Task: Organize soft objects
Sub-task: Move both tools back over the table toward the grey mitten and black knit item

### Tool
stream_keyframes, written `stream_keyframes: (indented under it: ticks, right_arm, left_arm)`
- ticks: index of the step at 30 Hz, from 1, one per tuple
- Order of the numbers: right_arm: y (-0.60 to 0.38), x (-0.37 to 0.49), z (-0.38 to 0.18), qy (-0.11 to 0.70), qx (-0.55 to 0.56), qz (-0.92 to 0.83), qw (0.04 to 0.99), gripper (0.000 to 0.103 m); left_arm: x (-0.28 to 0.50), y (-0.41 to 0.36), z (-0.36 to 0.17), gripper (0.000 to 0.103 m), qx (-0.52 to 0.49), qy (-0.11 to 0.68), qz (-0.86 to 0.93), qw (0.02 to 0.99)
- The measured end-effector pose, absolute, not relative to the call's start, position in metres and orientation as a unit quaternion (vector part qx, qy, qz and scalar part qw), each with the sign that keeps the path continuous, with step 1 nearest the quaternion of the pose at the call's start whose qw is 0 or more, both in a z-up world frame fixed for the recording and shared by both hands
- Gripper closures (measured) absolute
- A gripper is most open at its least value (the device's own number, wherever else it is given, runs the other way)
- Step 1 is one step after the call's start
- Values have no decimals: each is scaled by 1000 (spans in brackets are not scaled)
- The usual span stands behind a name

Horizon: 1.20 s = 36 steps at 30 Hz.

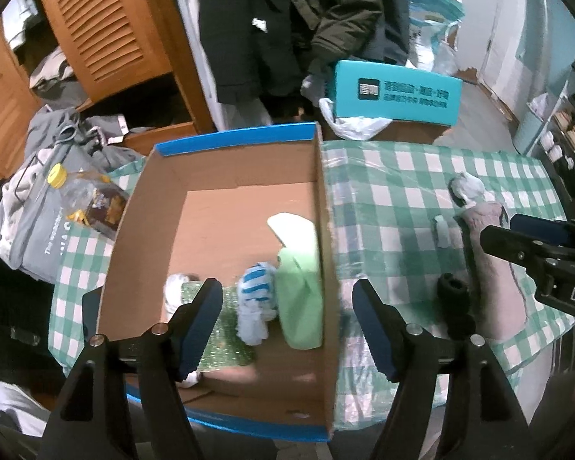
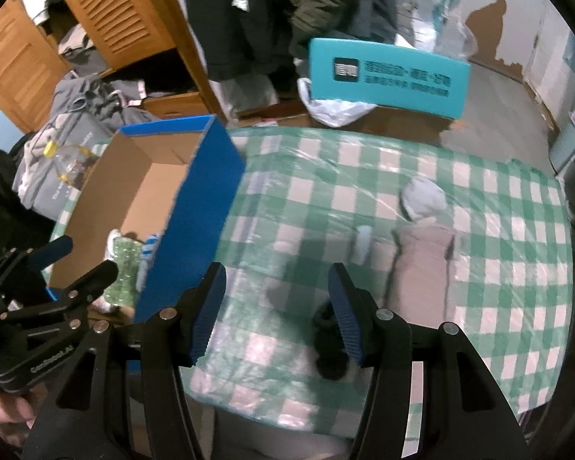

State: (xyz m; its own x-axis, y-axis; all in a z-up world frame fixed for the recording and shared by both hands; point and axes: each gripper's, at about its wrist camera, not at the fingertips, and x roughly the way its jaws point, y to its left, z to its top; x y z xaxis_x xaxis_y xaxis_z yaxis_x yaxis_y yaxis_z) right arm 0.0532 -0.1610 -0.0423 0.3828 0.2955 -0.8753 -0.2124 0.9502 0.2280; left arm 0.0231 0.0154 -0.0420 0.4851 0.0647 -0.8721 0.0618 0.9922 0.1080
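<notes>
Left gripper (image 1: 287, 326) hung spread wide and empty over the cardboard box (image 1: 142, 191), socks (image 1: 255, 303) lying inside; right gripper (image 2: 278, 314) gaped empty above the checked tablecloth (image 2: 498, 287), black roll (image 2: 327, 356) just beside one finger

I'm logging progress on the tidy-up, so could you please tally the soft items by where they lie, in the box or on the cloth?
In the cardboard box: 4 (green cloth, blue-striped sock, sparkly green piece, white piece)
On the checked tablecloth: 4 (grey sock, pink garment, pale small piece, black roll)
Total: 8
</notes>
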Motion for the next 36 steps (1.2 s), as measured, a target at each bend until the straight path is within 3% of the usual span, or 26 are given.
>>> stream_keyframes:
  ticks: [9,36]
  right_arm:
    - [-191,50,-53,541,33,129,831,48]
    - [-241,62,-123,597,15,41,801,48]
  left_arm:
    - [27,-17,-48,24,76,516,-19,853]
    - [54,-86,-103,22,86,567,-73,816]
